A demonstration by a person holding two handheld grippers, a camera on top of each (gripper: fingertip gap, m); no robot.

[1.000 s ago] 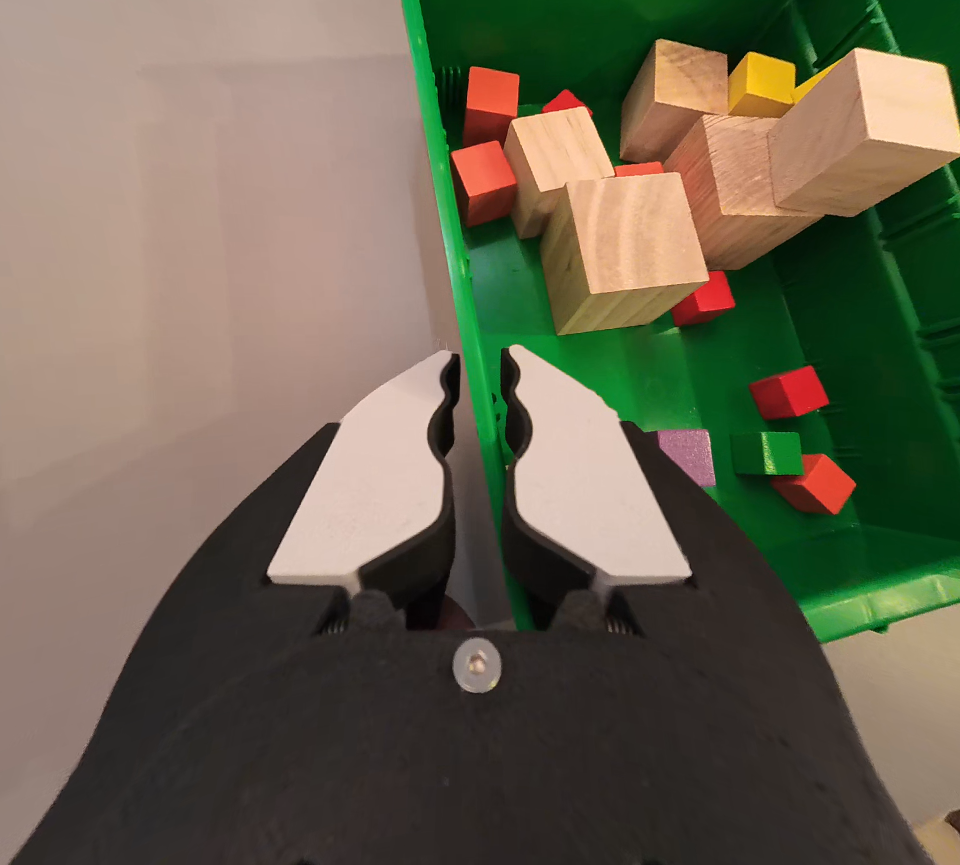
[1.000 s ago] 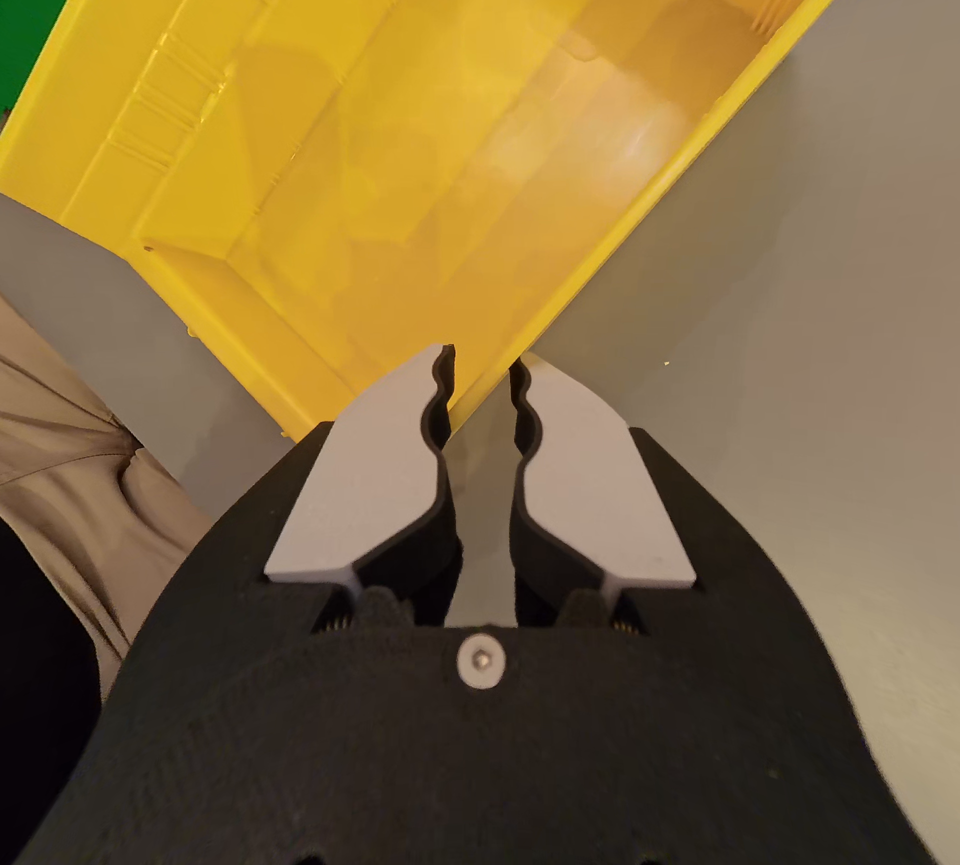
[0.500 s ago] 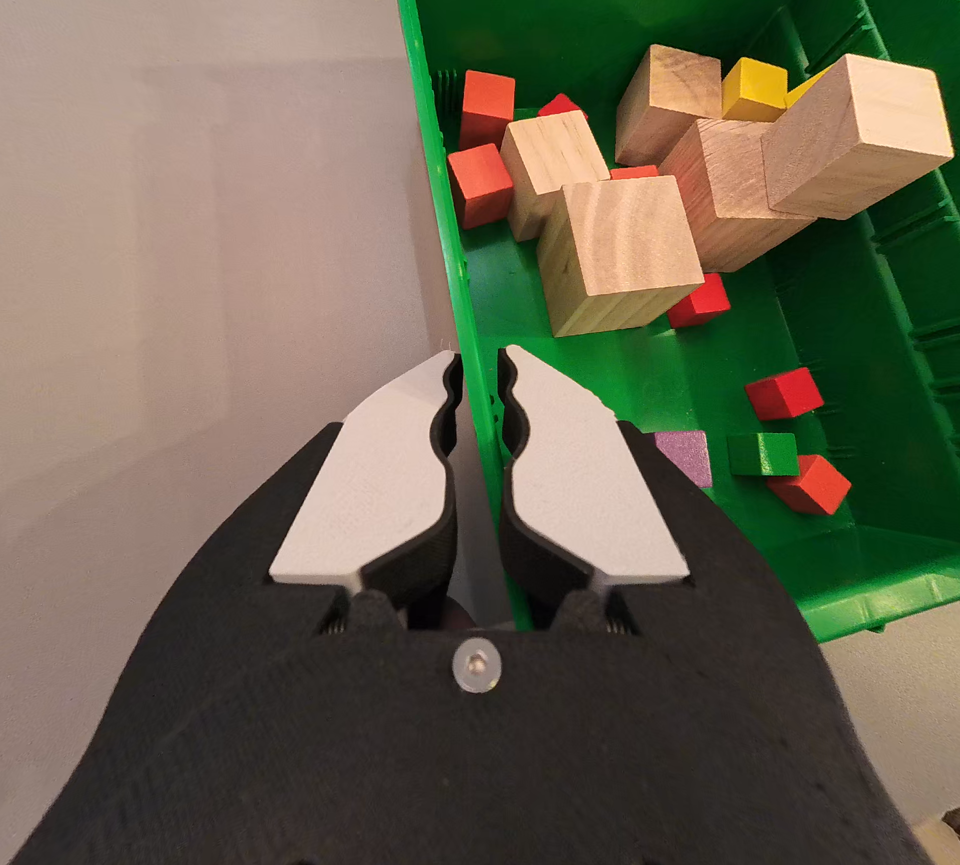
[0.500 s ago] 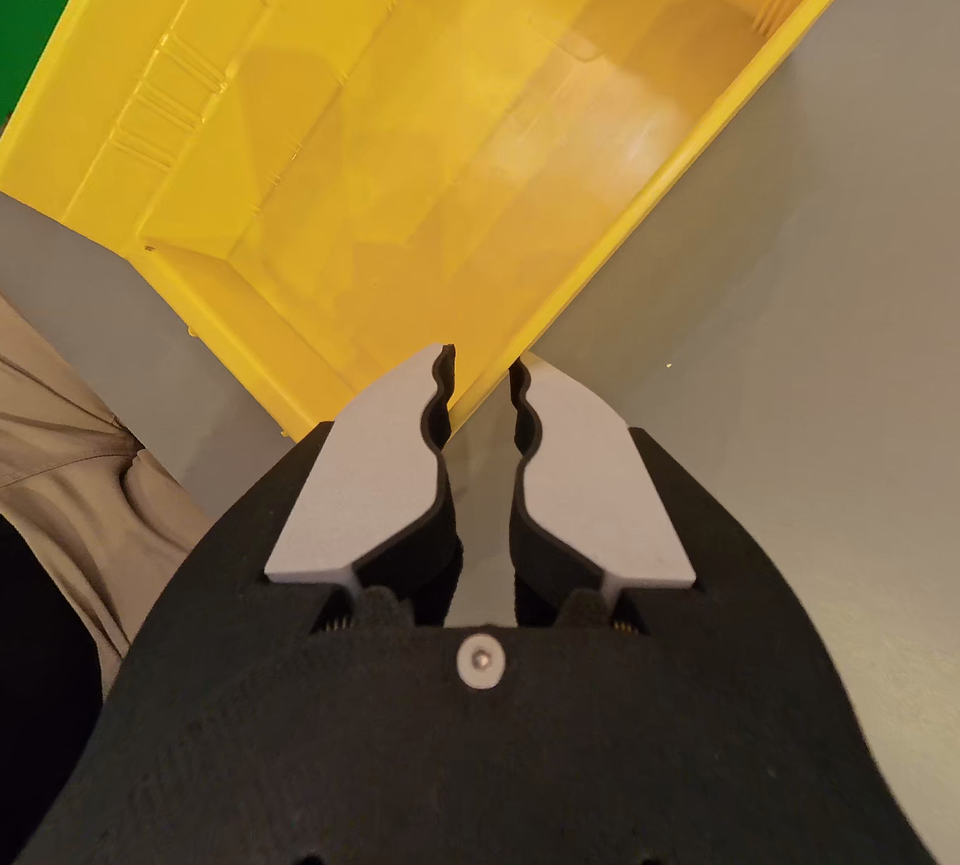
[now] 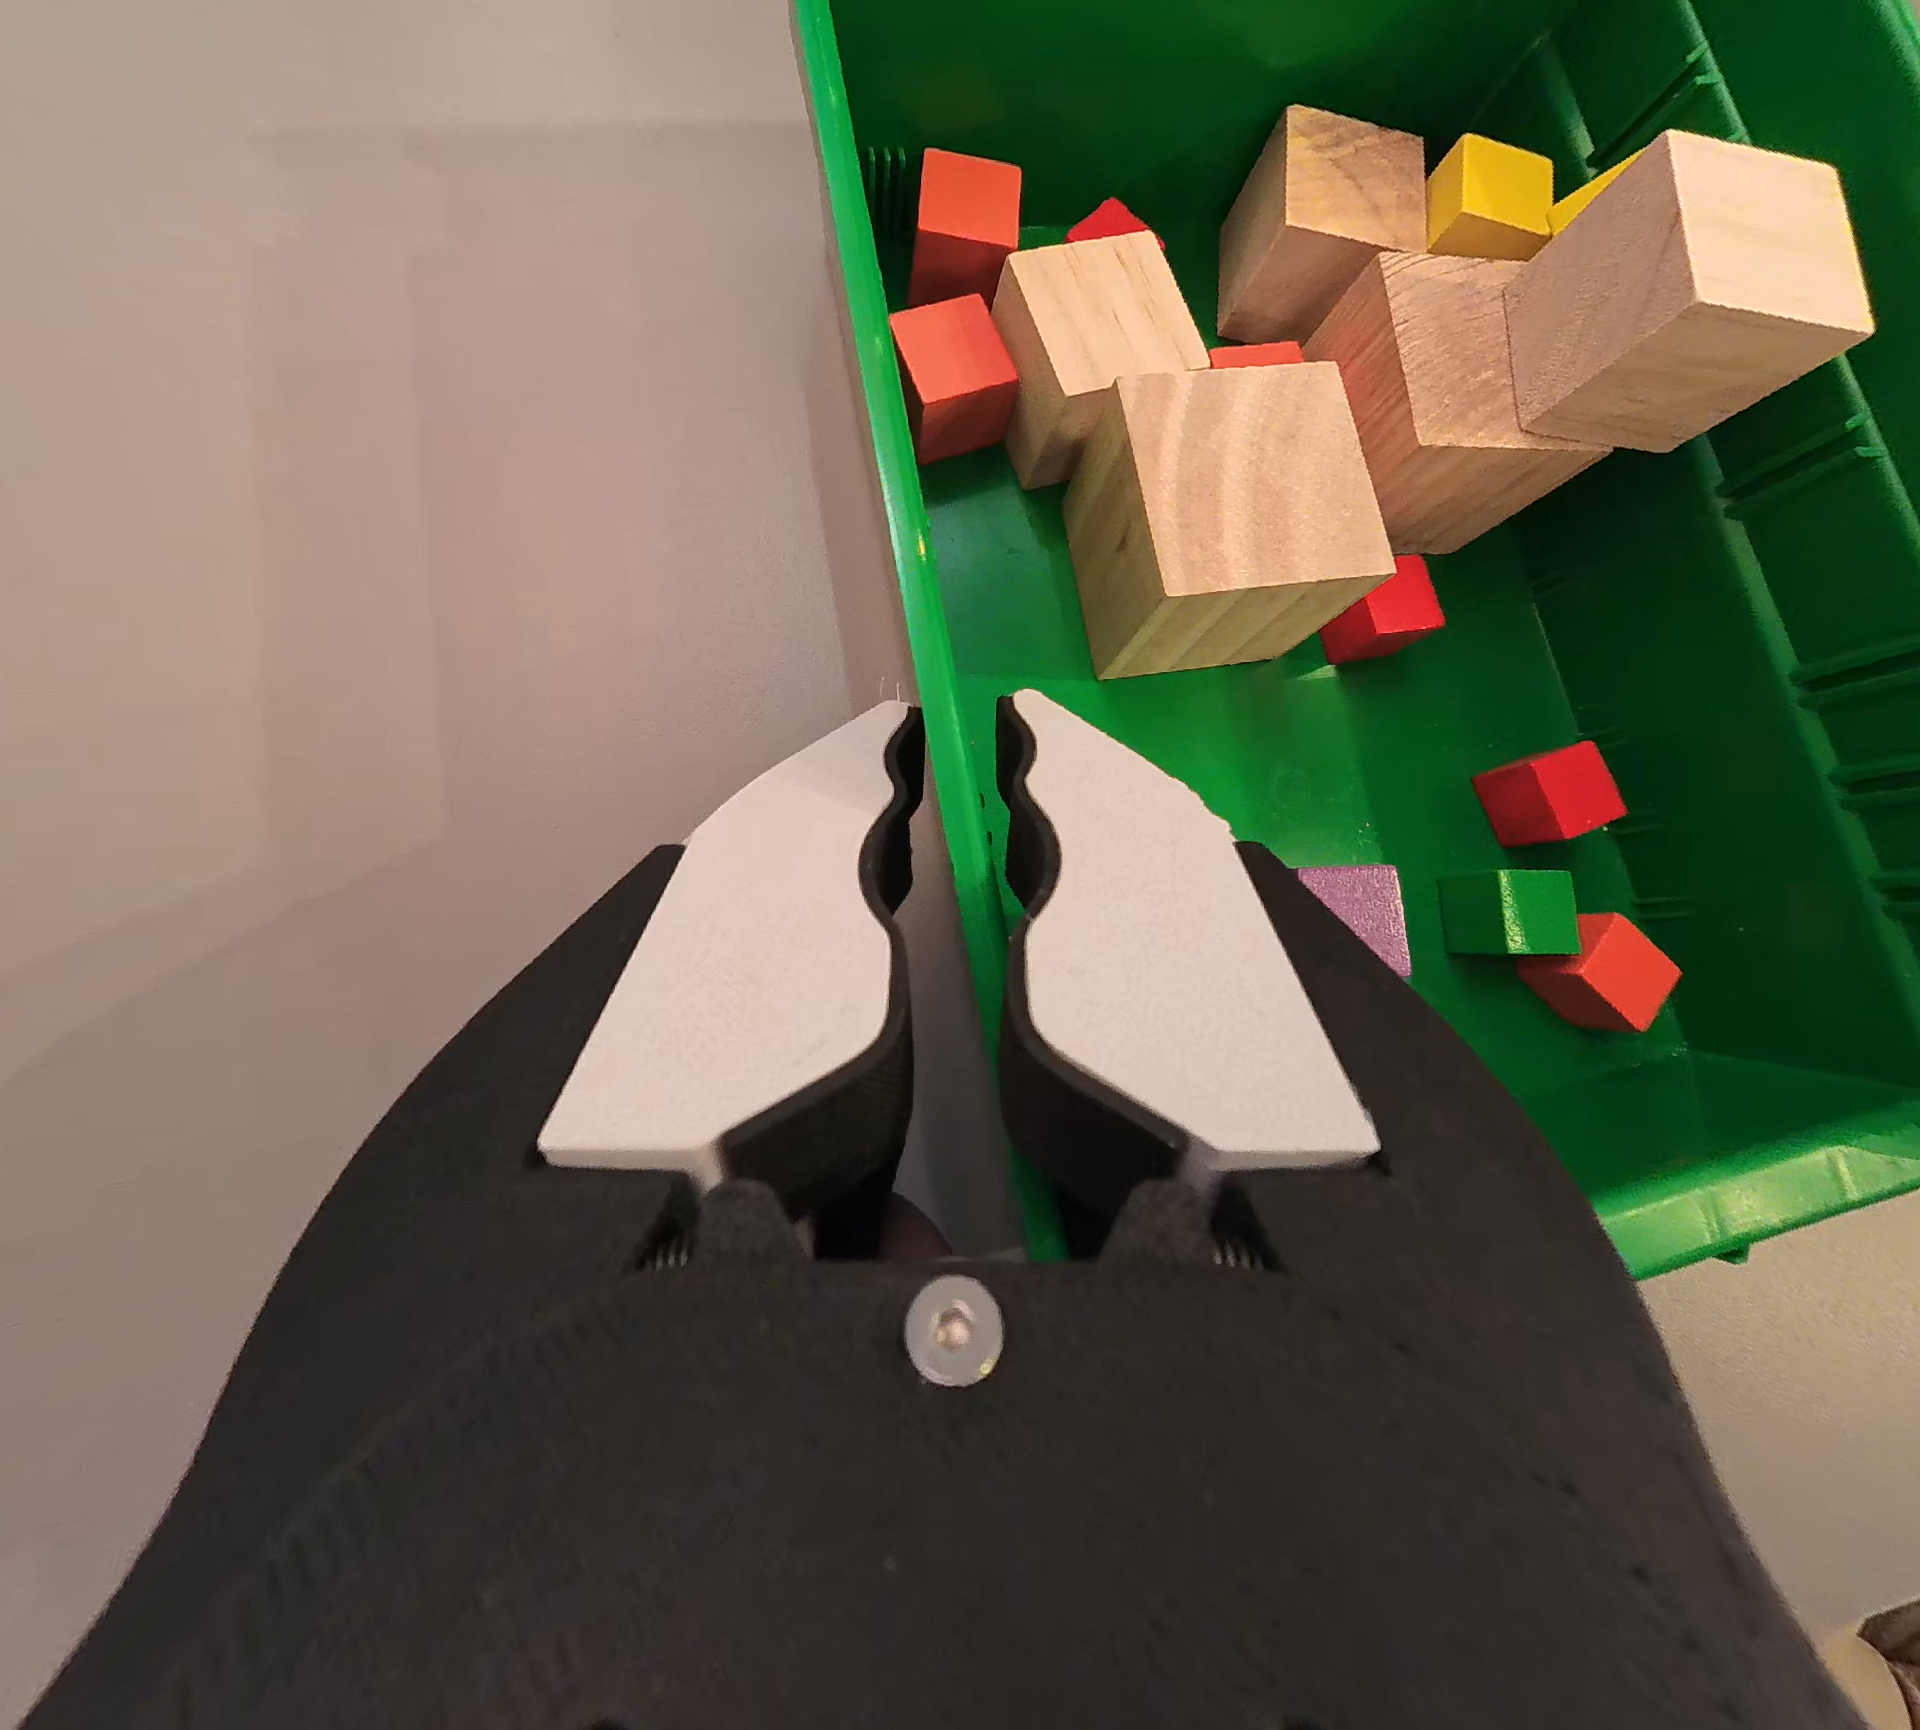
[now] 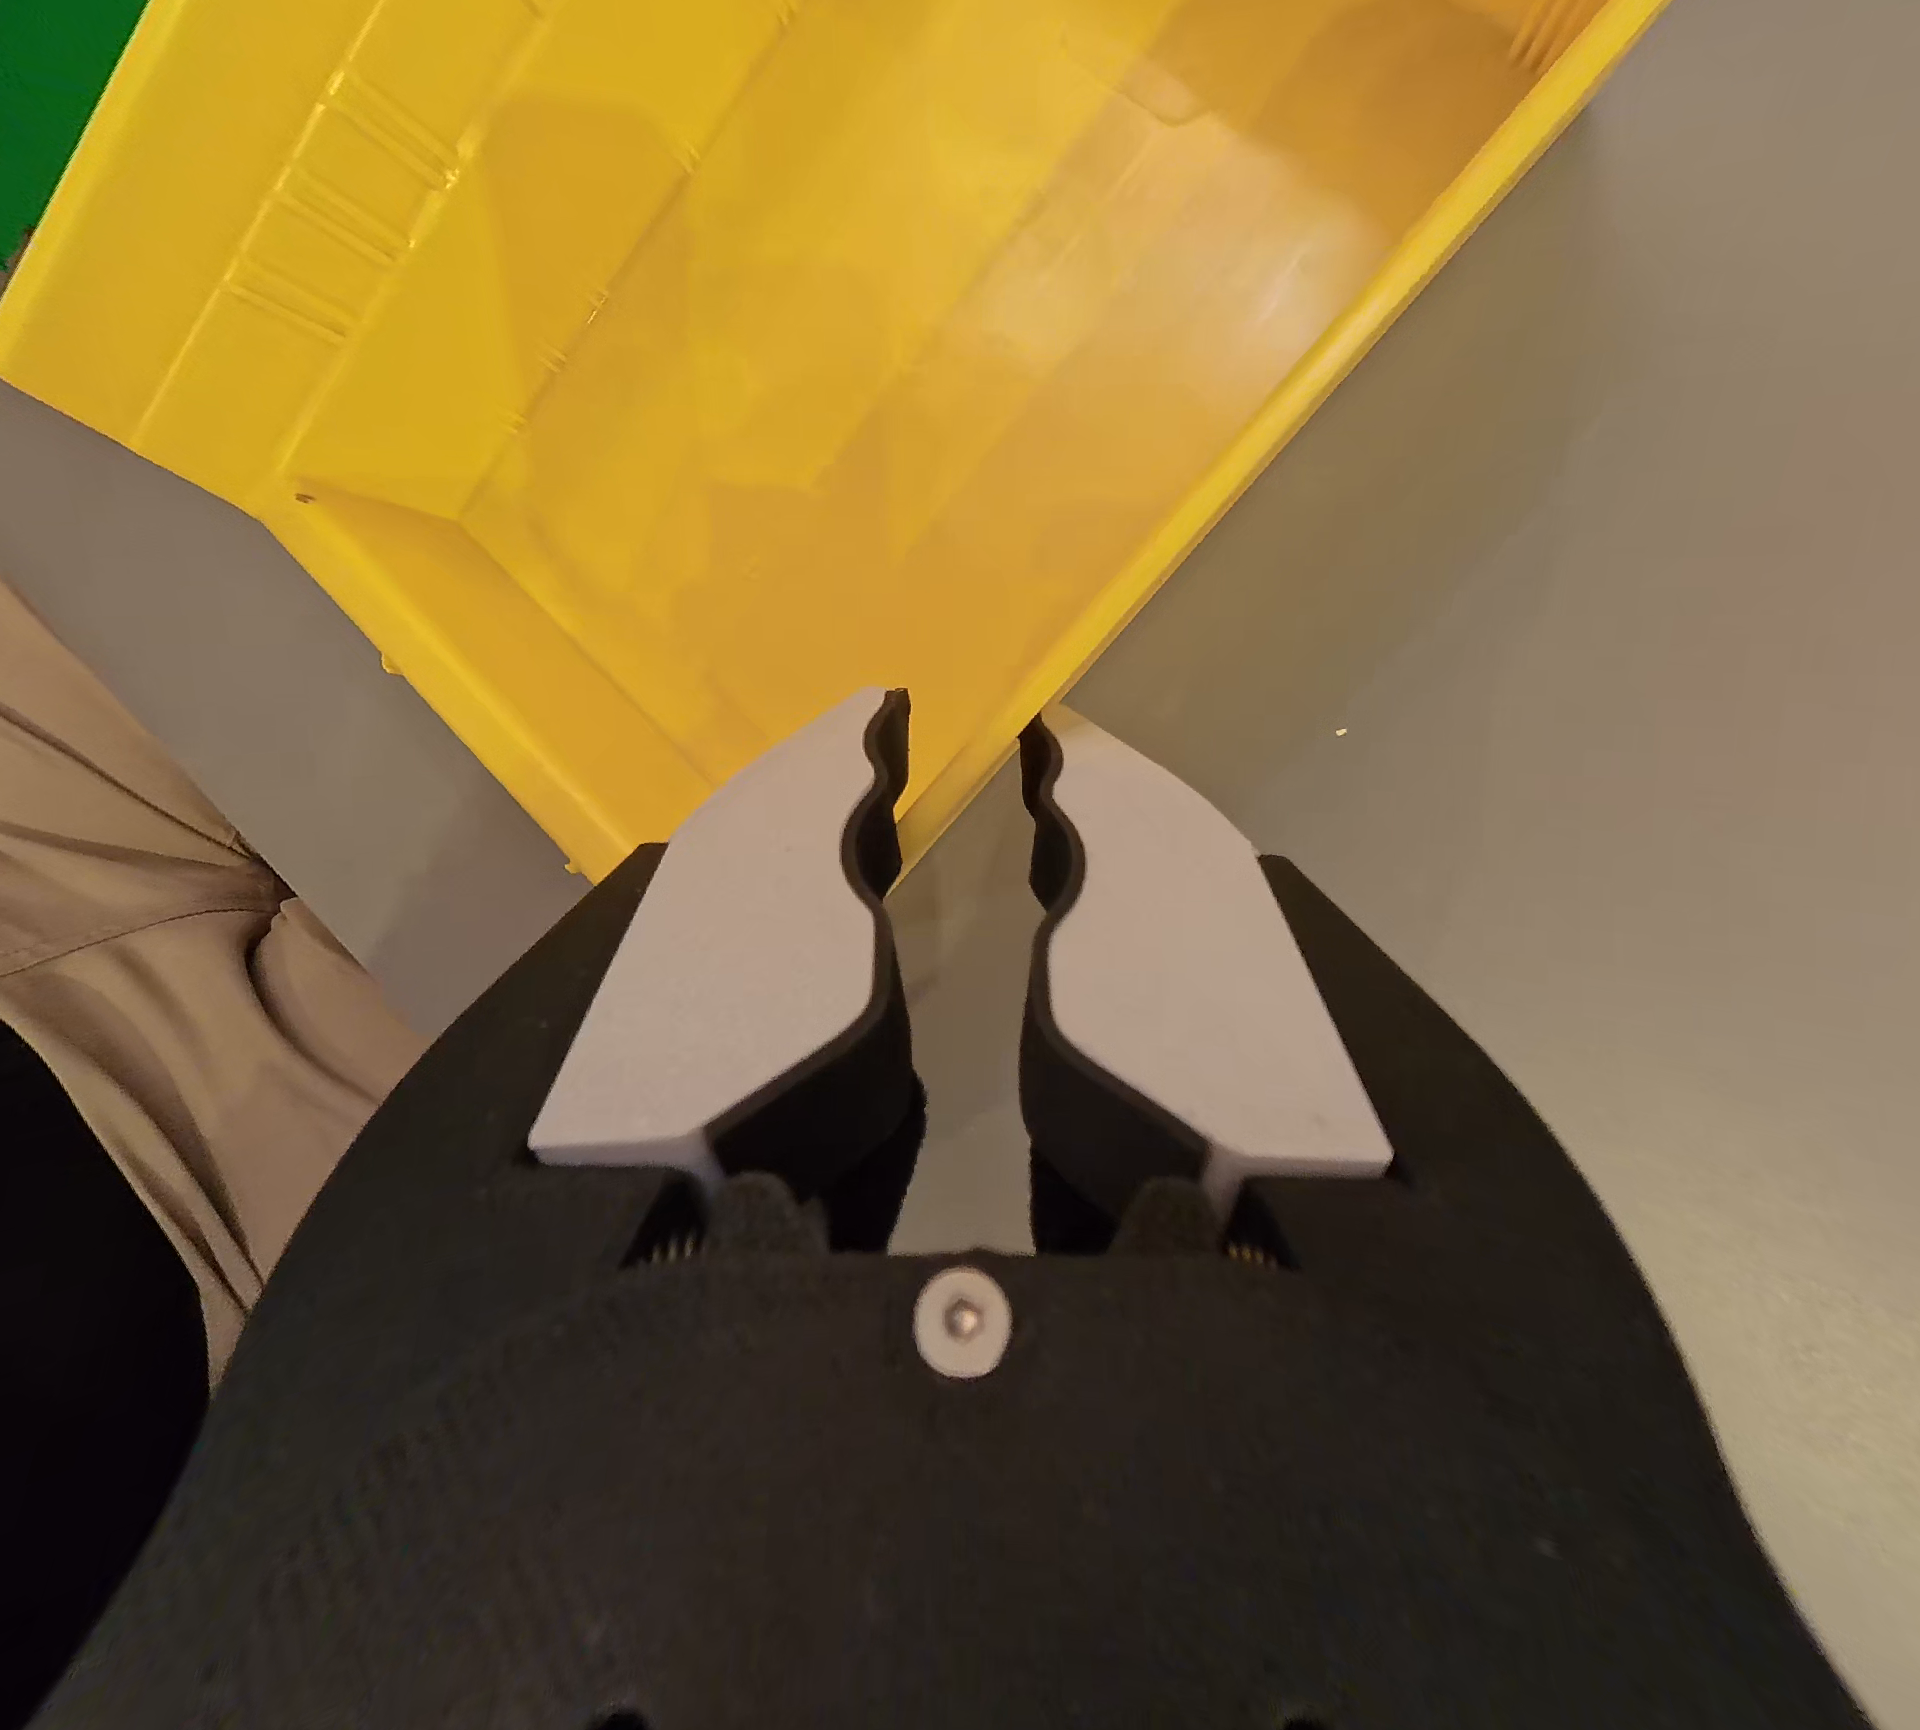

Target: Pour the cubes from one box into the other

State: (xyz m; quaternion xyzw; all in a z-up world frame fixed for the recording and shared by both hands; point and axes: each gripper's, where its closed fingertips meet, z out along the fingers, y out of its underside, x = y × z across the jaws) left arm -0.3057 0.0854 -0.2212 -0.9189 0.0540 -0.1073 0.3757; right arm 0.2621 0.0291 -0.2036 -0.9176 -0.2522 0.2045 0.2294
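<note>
Cubes [image 5: 1226, 517] all inside green box [image 5: 1195, 18]; none in yellow box [image 6: 727, 122].

Left wrist view, nearest first: left gripper [image 5: 961, 714] clenched on the green box's left wall close to its near corner, one finger outside and one inside. Probably gripped there so the box can be lifted and tipped by its wall. Just past the inner finger, toward 3 o'clock, small purple, green and red cubes [image 5: 1548, 792] loose on the box floor. Farther, at 1 o'clock, big plain wooden cubes piled with orange, red and yellow ones near the far wall. Grey table [image 5: 364, 433] at 9 o'clock.

Right wrist view: right gripper [image 6: 966, 714] pinching the yellow box's right rim at the fingertips only, rim crossing the jaws on a slant. Likely held to steady or angle an empty receiver. Beige cloth [image 6: 125, 901] at 8 o'clock; green box edge at 11 o'clock, beside the yellow one.

Pour judged not yet begun, though direction uncertain.
</note>
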